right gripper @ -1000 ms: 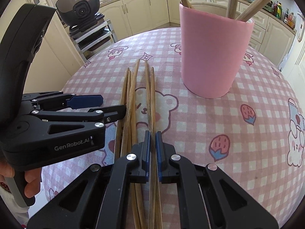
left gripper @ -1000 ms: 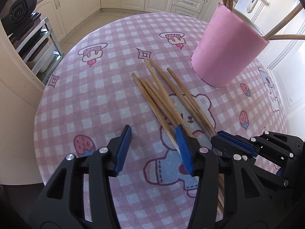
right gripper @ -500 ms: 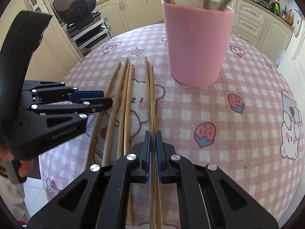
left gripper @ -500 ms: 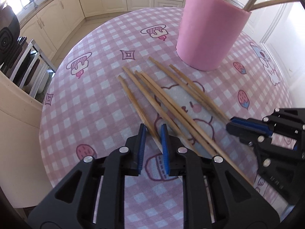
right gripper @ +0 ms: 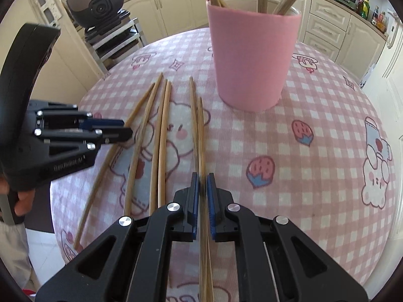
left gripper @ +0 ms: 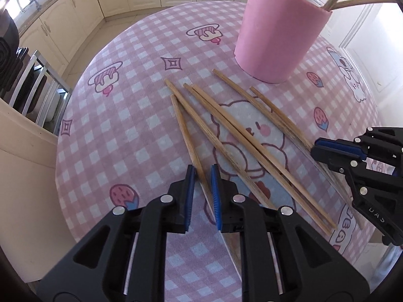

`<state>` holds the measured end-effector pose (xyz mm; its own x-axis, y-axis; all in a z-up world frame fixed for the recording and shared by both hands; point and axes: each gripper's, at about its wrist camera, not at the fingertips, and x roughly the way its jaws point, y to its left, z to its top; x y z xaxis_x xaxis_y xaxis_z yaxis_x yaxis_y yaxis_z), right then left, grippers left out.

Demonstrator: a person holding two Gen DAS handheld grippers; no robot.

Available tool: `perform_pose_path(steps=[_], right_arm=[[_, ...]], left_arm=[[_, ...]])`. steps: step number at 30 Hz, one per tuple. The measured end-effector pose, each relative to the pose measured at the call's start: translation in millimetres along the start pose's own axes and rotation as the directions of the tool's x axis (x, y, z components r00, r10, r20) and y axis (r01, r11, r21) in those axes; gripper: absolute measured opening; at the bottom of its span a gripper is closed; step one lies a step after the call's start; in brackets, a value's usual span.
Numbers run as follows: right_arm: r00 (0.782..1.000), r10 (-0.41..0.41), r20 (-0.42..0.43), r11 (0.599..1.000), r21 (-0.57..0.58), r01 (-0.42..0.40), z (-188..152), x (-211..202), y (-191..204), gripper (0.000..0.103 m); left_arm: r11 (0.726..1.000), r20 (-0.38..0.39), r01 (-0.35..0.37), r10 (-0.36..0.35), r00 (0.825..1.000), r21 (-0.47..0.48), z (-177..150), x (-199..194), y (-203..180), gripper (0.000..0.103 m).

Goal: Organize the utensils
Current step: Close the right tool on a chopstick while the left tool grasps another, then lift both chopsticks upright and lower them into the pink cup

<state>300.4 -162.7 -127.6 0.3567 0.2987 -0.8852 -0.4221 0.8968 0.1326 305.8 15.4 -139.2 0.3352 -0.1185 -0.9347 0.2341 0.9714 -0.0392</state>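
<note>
left hand-held gripper (left gripper: 202, 176) closed onto outermost chopstick (left gripper: 185, 130) | right hand-held gripper (right gripper: 202, 180) clenches chopstick pair (right gripper: 197, 120) | tablecloth (left gripper: 121, 136) leftward bare

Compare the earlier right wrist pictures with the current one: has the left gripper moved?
Yes. The left gripper has shifted further from the pink cup, out to the leftmost chopstick, where its fingers have just been closing.

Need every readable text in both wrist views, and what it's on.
"GenRobot.AI": side of the left gripper, blurred but legible.
"DAS": body of the right gripper, likely partial.
"BEA": printed on the tablecloth, cut off at the edge.
Badge on the black appliance: too small to read.
</note>
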Motion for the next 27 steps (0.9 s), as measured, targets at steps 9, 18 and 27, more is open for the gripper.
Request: perform_pose_path(steps=[9, 18, 27], right_arm=[[0.999, 0.037, -0.011, 0.999, 0.022, -0.037, 24, 16, -2, 0.008], [0.998, 0.01, 0.058, 1.0, 0.005, -0.01, 26, 3, 1, 0.005], [0.98, -0.008, 0.2, 0.999, -0.046, 0.018, 17, -57, 14, 0.005]], left_arm=[[0.995, -0.018, 0.046, -0.048, 0.999, -0.087, 21, 9, 12, 0.015], [0.995, 0.022, 0.037, -0.035, 0.999, -0.097, 30, 12, 15, 0.008], [0.997, 0.166, 0.073, -0.066, 0.984, -0.039, 19, -46, -6, 0.006]])
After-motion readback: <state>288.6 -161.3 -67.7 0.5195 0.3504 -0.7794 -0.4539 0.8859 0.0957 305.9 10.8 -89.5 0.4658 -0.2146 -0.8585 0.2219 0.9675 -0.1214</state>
